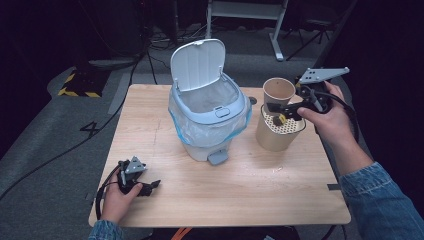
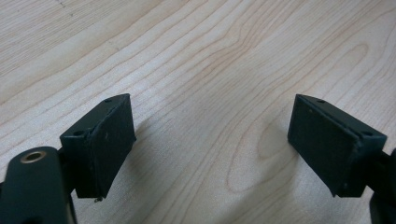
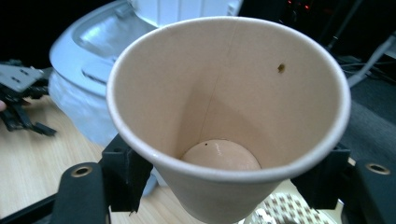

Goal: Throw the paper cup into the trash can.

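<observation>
Presently we note our right gripper clamped on a paper cup, held above the perforated canister; open air separates it from the lidded bin ahead. Cup: tan, upright, empty, one speck inside. Its lower wall is hidden. Left gripper rests released on the table.
</observation>
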`<state>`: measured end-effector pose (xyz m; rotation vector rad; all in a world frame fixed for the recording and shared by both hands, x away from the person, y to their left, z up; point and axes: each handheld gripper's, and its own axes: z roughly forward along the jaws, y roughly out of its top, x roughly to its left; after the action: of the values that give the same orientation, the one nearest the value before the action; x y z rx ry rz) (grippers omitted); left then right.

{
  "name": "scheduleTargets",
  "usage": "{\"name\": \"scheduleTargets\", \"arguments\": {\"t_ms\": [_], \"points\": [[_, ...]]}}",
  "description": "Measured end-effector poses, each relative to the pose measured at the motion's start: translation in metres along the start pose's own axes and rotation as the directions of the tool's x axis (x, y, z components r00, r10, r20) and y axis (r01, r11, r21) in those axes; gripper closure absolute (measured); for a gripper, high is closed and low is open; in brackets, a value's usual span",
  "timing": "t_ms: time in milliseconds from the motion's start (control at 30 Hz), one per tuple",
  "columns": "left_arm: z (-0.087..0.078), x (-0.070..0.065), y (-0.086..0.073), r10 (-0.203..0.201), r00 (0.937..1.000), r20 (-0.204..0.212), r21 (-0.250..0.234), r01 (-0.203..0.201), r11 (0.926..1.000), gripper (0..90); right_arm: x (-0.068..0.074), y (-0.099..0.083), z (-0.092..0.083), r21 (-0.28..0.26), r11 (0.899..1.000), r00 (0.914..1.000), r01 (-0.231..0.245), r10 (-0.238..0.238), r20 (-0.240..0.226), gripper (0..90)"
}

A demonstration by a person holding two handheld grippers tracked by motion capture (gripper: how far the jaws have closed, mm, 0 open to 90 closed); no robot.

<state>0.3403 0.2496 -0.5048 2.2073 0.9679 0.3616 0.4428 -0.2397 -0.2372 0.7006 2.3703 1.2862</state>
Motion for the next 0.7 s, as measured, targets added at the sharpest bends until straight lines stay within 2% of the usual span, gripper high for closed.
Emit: {"name": "scheduleTargets", "arguments": {"t_ms": [267,700], "points": [[0.000,0.000,0.000,0.000,1.0000,0.000,0.000,0.000,1.0000,15.1,0.011,0.028,0.023,-0.018,1.000,0.9985,0.002,-0.003,-0.055,30.3],[0.000,0.000,0.000,0.000,1.0000,0.000,0.000,0.000,1.0000,15.1,0.016,0.050,0.058,-0.037,0.999,0.9976,-0.006,0.004,-0.069,29.9]]}}
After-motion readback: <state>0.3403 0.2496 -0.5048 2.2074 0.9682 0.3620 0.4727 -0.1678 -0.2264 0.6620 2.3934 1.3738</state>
